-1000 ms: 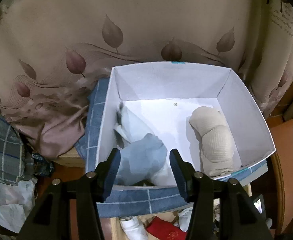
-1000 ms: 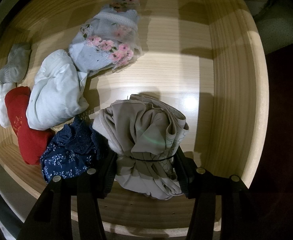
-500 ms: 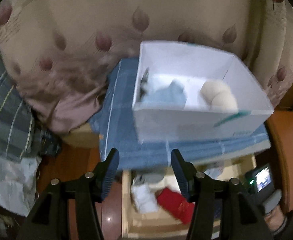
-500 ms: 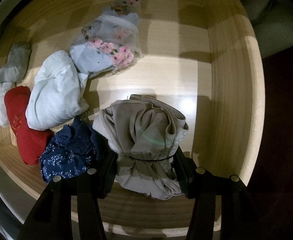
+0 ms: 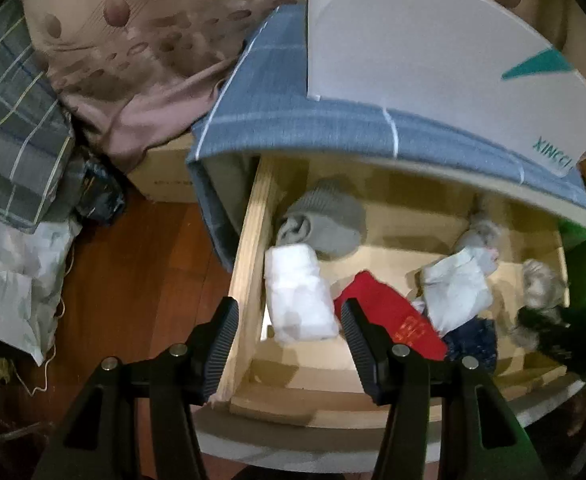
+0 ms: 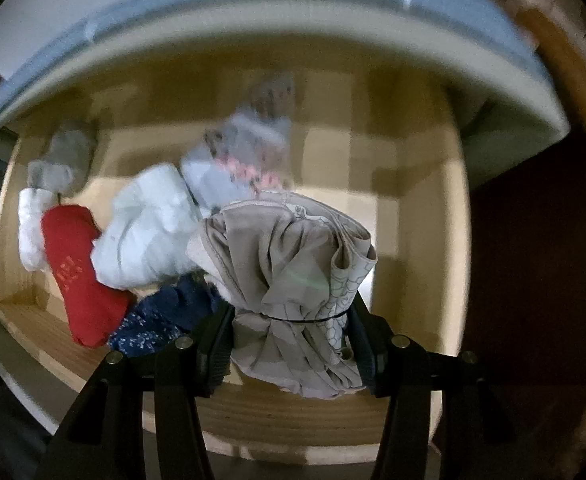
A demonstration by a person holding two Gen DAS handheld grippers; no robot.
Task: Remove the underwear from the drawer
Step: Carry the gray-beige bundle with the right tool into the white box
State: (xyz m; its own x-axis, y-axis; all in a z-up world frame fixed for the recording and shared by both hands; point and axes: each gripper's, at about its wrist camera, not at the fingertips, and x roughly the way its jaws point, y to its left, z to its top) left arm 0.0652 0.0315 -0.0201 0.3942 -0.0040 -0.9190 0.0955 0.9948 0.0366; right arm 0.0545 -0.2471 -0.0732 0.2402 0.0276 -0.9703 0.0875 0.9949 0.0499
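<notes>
Lifting out is the step in hand: your right gripper (image 6: 289, 332) has its fingers clenched on the beige underwear bundle (image 6: 289, 264), pinched at its bunched lower end where a thin dark band cinches it. The bundle sits at the front right of the wooden drawer (image 6: 421, 208); whether it is clear of the floor cannot be told. It is crumpled soft fabric, partly printed with a pale honeycomb pattern, touching the white bundle (image 6: 149, 232) and the navy lace piece (image 6: 165, 316). Your left gripper (image 5: 289, 320) hangs released over the drawer's left front corner, framing a white roll (image 5: 299, 300). Next, you should raise the bundle straight up, watching that the neighbours do not drag along.
</notes>
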